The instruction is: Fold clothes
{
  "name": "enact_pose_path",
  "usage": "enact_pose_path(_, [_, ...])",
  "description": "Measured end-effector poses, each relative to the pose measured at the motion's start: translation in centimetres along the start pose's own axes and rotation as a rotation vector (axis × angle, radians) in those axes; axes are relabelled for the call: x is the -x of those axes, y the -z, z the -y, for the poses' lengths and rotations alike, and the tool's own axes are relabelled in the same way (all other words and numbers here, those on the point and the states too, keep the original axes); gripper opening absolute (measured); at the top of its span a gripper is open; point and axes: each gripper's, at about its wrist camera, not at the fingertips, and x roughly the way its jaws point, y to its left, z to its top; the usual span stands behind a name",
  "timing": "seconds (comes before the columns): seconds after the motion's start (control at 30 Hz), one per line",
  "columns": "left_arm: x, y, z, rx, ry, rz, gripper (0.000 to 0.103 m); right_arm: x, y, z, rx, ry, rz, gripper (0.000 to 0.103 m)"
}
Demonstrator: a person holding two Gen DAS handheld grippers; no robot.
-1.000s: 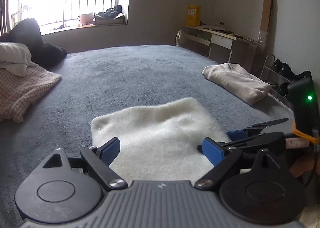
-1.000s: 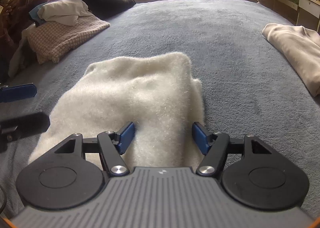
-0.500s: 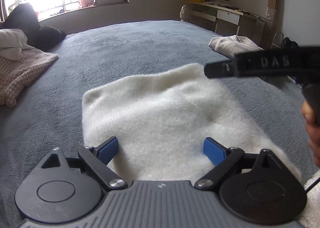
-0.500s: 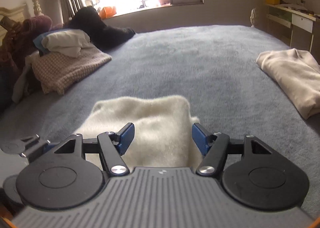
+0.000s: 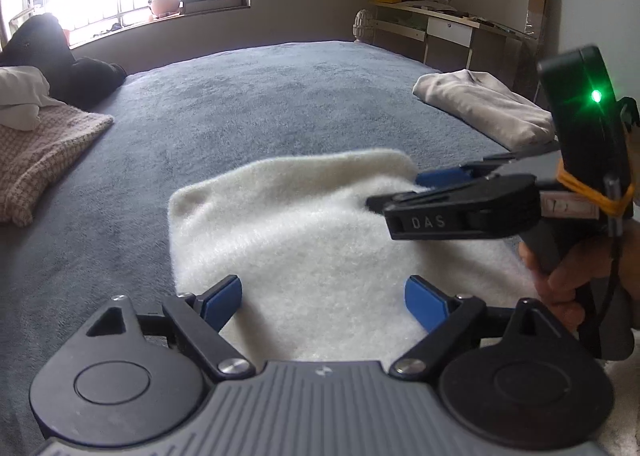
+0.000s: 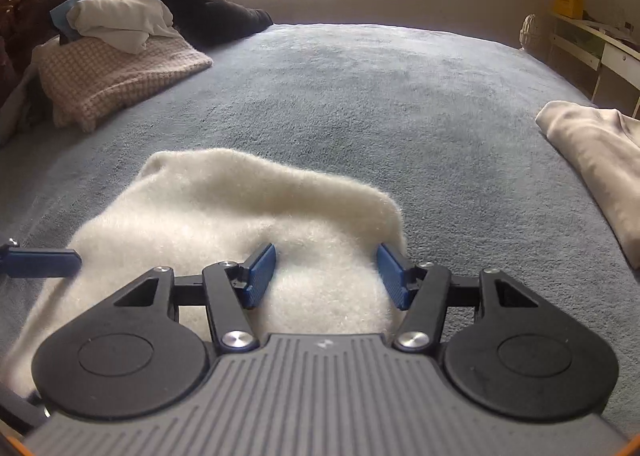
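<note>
Grey plush bedding fills the left wrist view, with a fluffy white folded sweater lying near its front edge. Over the sweater the left gripper hovers, jaws spread wide, gripping nothing. Beside it a hand holds the right gripper at the sweater's right edge. From the right wrist view, that gripper's jaws are closing with the white fabric between them, pads not yet pressing. A beige folded garment lies well apart.
</note>
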Motion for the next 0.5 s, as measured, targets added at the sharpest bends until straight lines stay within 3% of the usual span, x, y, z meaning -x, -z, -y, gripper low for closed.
enact_pose_path(0.13, [1.3,-2.1,-2.2,0.023,-0.030,0.072,0.090,-0.1,0.3,0.2,-0.013,-0.011,0.008,0.056])
enact_pose_path(0.33, [-2.9,-4.5,-4.0,0.087,-0.007,0.027,0.085,0.1,0.2,0.4,-0.019,-0.018,0.017,0.055])
enact_pose_path(0.5, [-6.4,-3.0,-5.0,0.176,0.017,-0.051,0.086,0.6,0.2,0.6,-0.023,-0.014,0.029,0.054])
